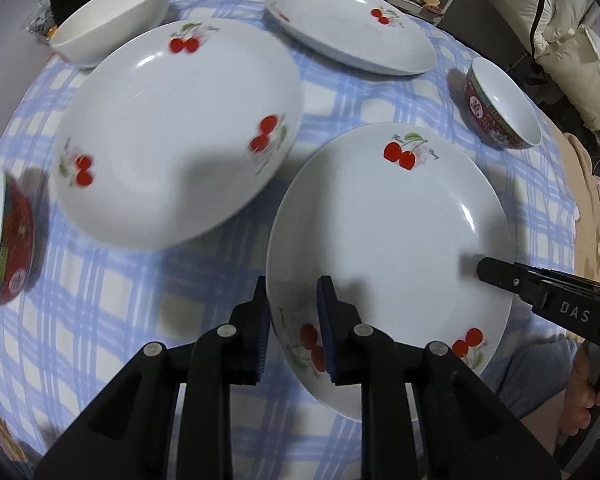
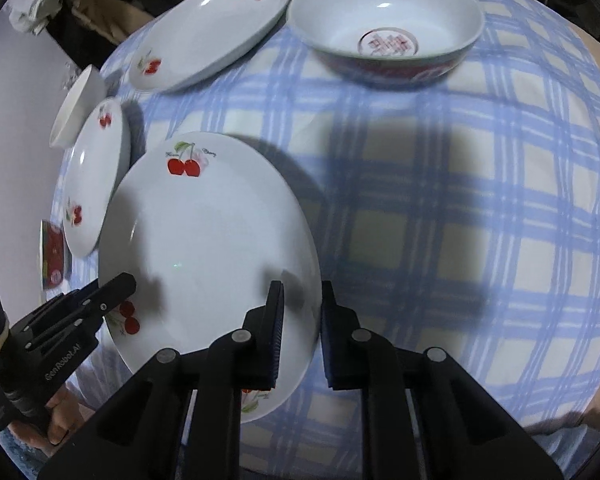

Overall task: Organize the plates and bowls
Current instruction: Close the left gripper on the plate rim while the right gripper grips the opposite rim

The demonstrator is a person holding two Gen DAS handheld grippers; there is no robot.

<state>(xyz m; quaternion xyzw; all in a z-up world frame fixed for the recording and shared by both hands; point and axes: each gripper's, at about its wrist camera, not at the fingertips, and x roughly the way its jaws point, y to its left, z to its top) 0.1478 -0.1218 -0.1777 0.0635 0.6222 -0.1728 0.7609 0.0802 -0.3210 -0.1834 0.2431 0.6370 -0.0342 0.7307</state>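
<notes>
Left wrist view: left tool (image 1: 293,328) closed on the near left rim of a white cherry-print plate (image 1: 388,240), one pad under the rim's outside, the other on the inner face. Right tool (image 1: 480,268) enters from the right and clamps the same plate at its right rim; a hand (image 1: 588,392) shows at the far right edge below it. The held plate appears raised off the blue-and-cream checked cloth of the tabletop (image 1: 112,300), judging by the shadow beneath. Second cherry plate (image 1: 172,132), left and farther, blurred. Third cherry plate (image 1: 348,24), far centre, flat on the cloth. Plain white bowl (image 1: 112,20), far left. Red-patterned bowl (image 1: 500,104), far right. Another red-patterned bowl (image 1: 8,240), left edge, partly cut off. Right wrist view: right tool (image 2: 302,320) closed on the held plate's (image 2: 208,240) near right rim, one pad inside, one outside; left tool (image 2: 120,284) grips the rim on the opposite, left side. Red-patterned bowl with a red emblem in its base (image 2: 384,28), far centre. Cherry plate (image 2: 212,32), far left of that bowl. Further cherry plate (image 2: 96,176), left, just behind the held one. White bowl (image 2: 76,108), far left edge. Cluttered shelving and stacked goods beyond the tabletop; details unclear.
</notes>
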